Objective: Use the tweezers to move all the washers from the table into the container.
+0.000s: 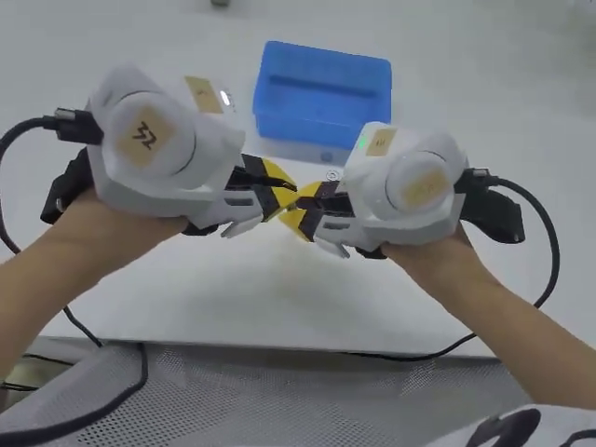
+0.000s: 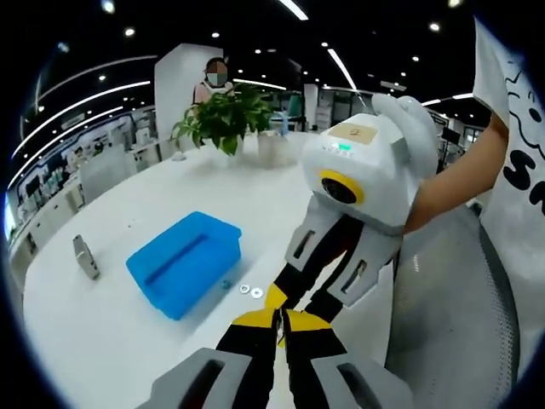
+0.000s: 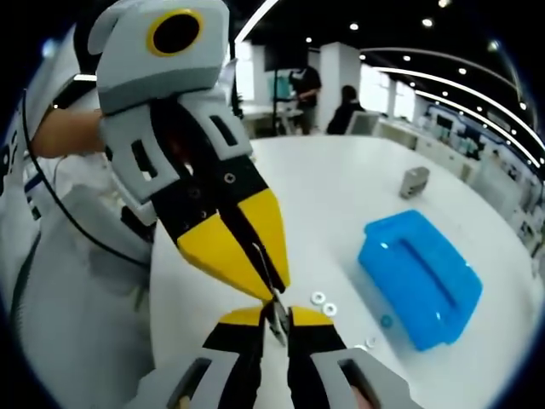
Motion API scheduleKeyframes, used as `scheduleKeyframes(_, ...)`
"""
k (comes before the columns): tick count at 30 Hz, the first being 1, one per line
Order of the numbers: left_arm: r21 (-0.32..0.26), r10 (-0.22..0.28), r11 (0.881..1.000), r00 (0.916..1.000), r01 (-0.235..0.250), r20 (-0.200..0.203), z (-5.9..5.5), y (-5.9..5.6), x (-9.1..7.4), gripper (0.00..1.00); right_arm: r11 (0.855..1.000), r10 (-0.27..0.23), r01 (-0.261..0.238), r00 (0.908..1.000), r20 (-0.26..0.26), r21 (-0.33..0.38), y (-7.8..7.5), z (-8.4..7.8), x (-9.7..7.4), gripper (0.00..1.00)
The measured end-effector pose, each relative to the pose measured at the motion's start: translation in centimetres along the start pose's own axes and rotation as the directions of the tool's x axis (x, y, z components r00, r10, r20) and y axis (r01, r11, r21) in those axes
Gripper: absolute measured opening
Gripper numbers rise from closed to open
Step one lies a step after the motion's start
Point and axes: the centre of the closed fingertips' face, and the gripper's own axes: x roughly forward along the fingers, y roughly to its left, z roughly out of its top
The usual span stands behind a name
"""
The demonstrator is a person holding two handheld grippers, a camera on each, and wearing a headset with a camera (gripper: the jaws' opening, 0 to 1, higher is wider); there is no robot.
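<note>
The white table (image 1: pixel 279 298) held the blue container (image 1: pixel 321 93) at twelve o'clock from the grippers. The left gripper (image 1: pixel 287 191) and right gripper (image 1: pixel 302 209) met tip to tip, both clenched on the tweezers (image 3: pixel 271 300). The washers (image 3: pixel 318 298) lay on the table at the container's six o'clock.

You face a broad white table (image 1: pixel 279 298); a leafy green potted plant (image 2: pixel 223 119) sits upper left under ceiling light strips (image 2: pixel 295 9).
</note>
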Motion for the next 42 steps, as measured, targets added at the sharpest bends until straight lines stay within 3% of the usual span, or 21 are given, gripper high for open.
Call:
scheduleKeyframes(7,-0.007,0.021,1.0,0.9998,-0.021,0.004,-0.7,-0.2,0.7,0.01,1.0,-0.001,0.001,1.0,0.006,0.01,0.1,0.0,-0.1,0.06)
scheduleKeyframes(13,-0.054,0.057,0.997,0.9965,-0.053,0.061,-0.2,0.1,1.0,0.01,1.0,-0.011,0.011,0.9999,0.008,0.009,-0.2,0.0,-0.1,0.05)
scheduleKeyframes(21,-0.022,0.05,0.999,0.9961,-0.048,0.073,0.1,-0.1,1.1,0.0,1.0,-0.017,0.017,0.9998,0.007,0.008,-0.3,-0.2,-0.3,0.05)
scheduleKeyframes(25,-0.047,0.047,0.998,0.9964,-0.044,0.071,-0.1,0.0,1.0,0.0,0.996,-0.022,0.022,0.9997,0.005,0.088,-0.2,-0.3,-0.2,0.07)
scheduleKeyframes(27,-0.063,0.051,0.997,0.9967,-0.047,0.063,-0.2,0.0,0.8,0.0,0.994,-0.042,0.041,0.999,0.013,0.101,-0.6,-0.2,-0.6,0.14)
scheduleKeyframes(32,-0.044,0.082,0.996,0.9943,-0.079,0.068,0.1,1.1,-0.4,0.01,0.988,-0.094,0.092,0.9955,0.011,0.123,-0.8,-0.8,-3.3,0.22)
scheduleKeyframes(34,-0.041,0.087,0.996,0.9943,-0.084,0.062,0.2,1.5,-0.6,0.01,0.98,-0.13,0.127,0.9915,0.008,0.152,-0.7,-1.5,-5.3,0.24)
scheduleKeyframes(39,-0.046,0.113,0.993,0.9913,-0.11,0.067,0.6,2.9,-0.9,0.01,0.94,-0.234,0.232,0.972,-0.021,0.25,-0.1,-4.0,-9.9,0.3)
scheduleKeyframes(42,-0.038,0.129,0.991,0.9898,-0.127,0.062,0.5,3.6,-0.9,0.01,0.903,-0.302,0.302,0.952,-0.048,0.307,0.1,-5.7,-12.7,0.31)
